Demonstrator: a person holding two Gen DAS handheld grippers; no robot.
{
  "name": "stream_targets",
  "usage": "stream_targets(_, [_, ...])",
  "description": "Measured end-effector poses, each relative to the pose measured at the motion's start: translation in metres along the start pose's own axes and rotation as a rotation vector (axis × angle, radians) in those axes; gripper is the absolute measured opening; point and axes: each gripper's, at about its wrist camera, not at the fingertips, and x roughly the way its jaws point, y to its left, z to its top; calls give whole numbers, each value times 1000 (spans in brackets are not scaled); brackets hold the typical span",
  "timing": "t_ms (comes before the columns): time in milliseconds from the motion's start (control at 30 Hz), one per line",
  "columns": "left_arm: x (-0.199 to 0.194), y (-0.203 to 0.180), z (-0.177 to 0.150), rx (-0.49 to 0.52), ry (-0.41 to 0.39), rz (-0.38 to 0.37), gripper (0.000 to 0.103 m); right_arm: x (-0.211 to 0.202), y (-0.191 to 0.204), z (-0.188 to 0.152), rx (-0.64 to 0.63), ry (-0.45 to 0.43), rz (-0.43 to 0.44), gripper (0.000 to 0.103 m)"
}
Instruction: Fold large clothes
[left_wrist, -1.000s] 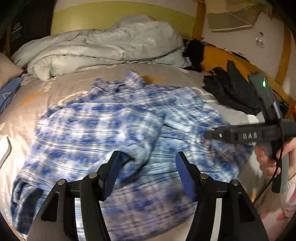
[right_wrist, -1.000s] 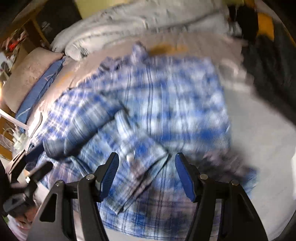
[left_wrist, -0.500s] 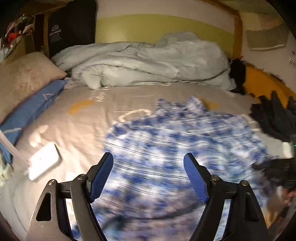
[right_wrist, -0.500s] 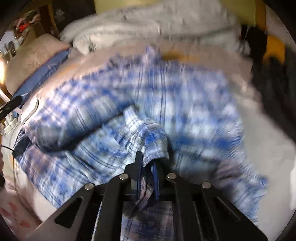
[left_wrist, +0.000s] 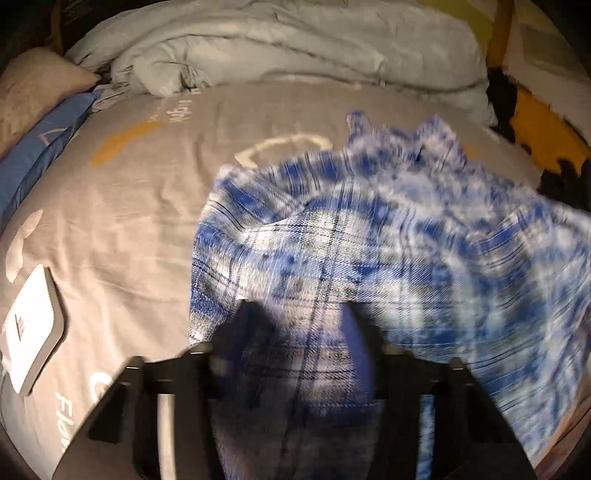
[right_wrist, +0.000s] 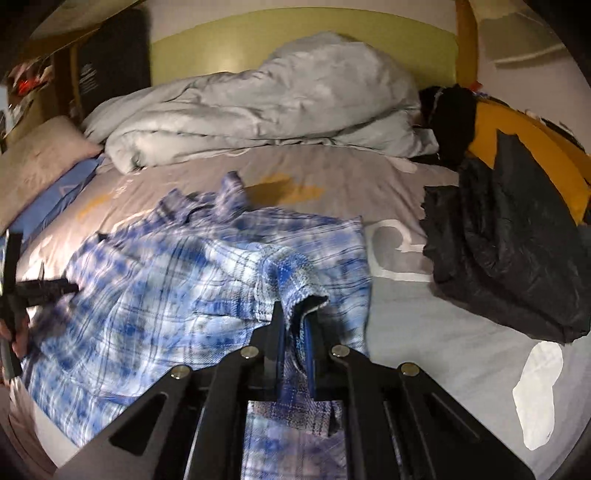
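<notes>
Plaid shirt (right_wrist: 177, 295): spread on bed (right_wrist: 443, 332), bulk toward 10 o'clock of right gripper (right_wrist: 294, 332); cuff pinched in nearly shut jaws. Left gripper (left_wrist: 301, 332): cloth draped between jaws, grip indeterminable.

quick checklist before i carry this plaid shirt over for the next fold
1. Right gripper clamped on the plaid shirt: ok.
2. Left gripper closed on the fabric: cannot tell, cloth drapes over its fingers.
3. Shirt lying flat: not ok, bunched and lifted.
4. Black jacket apart from the shirt: ok.
5. White device on the bedsheet apart from the shirt: ok.
</notes>
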Motion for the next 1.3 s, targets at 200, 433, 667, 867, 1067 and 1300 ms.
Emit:
stream_targets(200, [-9,10,2,-19,-91,80,0,3,-2,10,15,-19,-7,8])
stream_targets(433, [-63,28,18,-21,-255,-56,0,-24,11,27,-57,-157,22,7])
stream_targets(667, [-30,-18,30,181,-142,-26,51,-3,4,21,-17,-62,7,7])
stream_targets(867, [16,-16,36,161,-26,6,51,7,-3,20,7,-35,34,7])
stream_targets(1067, [10,-2,36,87,-79,-14,2,19,0,19,3,-25,16,7])
stream_targets(1300, [-56,24,54,10,-257,110,1,12,4,35,10,-70,16,7])
